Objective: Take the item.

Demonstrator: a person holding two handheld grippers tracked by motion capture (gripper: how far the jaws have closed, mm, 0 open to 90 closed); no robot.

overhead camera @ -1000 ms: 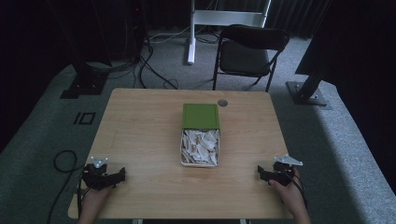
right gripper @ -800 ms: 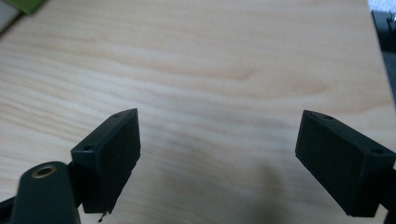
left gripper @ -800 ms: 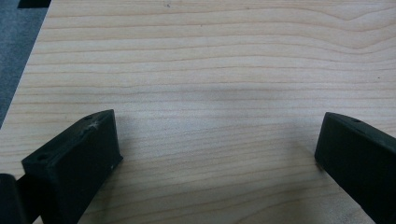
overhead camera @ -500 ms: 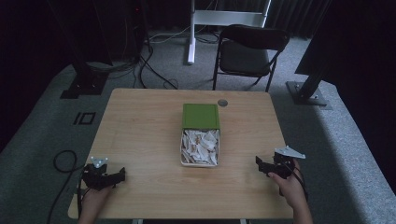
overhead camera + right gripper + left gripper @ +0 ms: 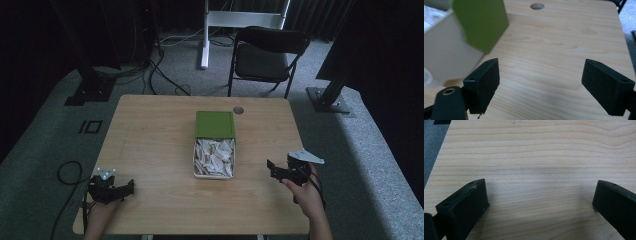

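Nearest us, at the front edge of the wooden table [image 5: 150, 145], we see two hands, each with a gripper. The left gripper [image 5: 131, 187] sits low by the near left corner, its jaws spread wide with nothing between them — in the left gripper view we see only bare wood grain between the two black jaws, and a strip of grey carpet [image 5: 434, 150] past the table's edge. The right gripper [image 5: 270, 168] is held above the near right part of the table, just beside the box and apart from it, pointing toward the table's middle. Its jaws too stand released and empty; in the right gripper view the gap between them shows plain tabletop.

Farther in, at the table's centre, we find a white box [image 5: 214, 158] filled with crumpled white paper scraps [image 5: 214, 155]. Its green lid [image 5: 215, 124] is open and rests at the box's far side. In the right gripper view the box wall and lid appear blurred at upper left.

Beyond the lid there is a round hole [image 5: 238, 110] in the tabletop near the far edge. Past the table stands a dark folding chair [image 5: 267, 57] on the carpet, with a white stand [image 5: 220, 22] and loose cables [image 5: 165, 65] behind it.
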